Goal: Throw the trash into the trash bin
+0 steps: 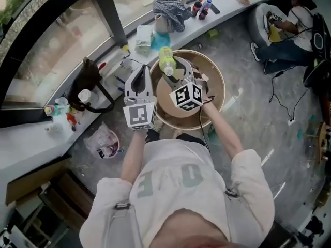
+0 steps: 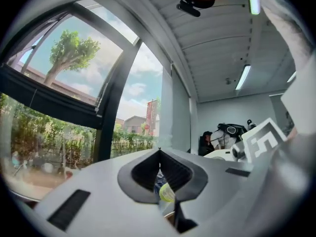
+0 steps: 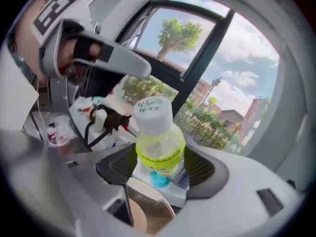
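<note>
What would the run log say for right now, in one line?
right gripper: shut on bottle | left gripper: shut, empty | bottle: over trash bin, not yet dropped

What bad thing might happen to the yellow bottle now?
1. The right gripper pinches the bottle only on its rounded sides, so it may slip out early.
2. In the head view the bottle sits near the rim of the trash bin, not its middle; let go here, it might hit the rim and fall onto the floor.
3. The left gripper, shut and empty, is close beside it and might bump it.
</note>
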Demonstrator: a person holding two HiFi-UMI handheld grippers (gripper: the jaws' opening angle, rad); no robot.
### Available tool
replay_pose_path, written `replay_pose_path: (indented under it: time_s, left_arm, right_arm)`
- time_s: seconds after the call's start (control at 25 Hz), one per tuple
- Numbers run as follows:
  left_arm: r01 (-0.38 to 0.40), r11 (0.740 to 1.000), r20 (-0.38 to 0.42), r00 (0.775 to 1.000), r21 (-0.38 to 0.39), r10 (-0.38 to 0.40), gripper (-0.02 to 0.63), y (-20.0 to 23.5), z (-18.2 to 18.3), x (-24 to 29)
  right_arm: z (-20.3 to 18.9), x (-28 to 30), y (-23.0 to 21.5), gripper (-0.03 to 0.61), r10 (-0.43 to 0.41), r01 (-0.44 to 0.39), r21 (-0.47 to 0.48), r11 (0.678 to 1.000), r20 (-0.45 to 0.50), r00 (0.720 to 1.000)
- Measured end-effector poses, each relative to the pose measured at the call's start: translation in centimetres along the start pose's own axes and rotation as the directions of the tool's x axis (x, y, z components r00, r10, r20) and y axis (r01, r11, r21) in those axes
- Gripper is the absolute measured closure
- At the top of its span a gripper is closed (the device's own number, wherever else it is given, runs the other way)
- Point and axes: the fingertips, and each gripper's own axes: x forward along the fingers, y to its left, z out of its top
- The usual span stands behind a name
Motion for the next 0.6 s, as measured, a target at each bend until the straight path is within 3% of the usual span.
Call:
replay_pose_path:
  time_s: [0.12,0.28,0.6]
  left_arm:
    - [0.111,0.993,0.056,0.992,0.048,-0.114,0.602,-2.9,2.8,2.1]
    - [0.189,0.979,0.099,0.976,0.076,-0.196,0.601,-6.6,5.4,3.2]
    - [0.311,0.943,0.148,0.934,0.117,-0.326,0.602,-12.8,7.9,3.7]
  right_arm:
    - [3.3,-3.5,-3.7,0.276,-0.128,0.120,0.099,0.988,0.077,0.989]
    - [6.1,-8.5,-6.7,0.276,-0.250,0.216,0.211,0.953,0.152,0.956]
    - [7.1,-16.7,-11.1,0.276,-0.445,0.386,0.281,0.879,0.188,0.876]
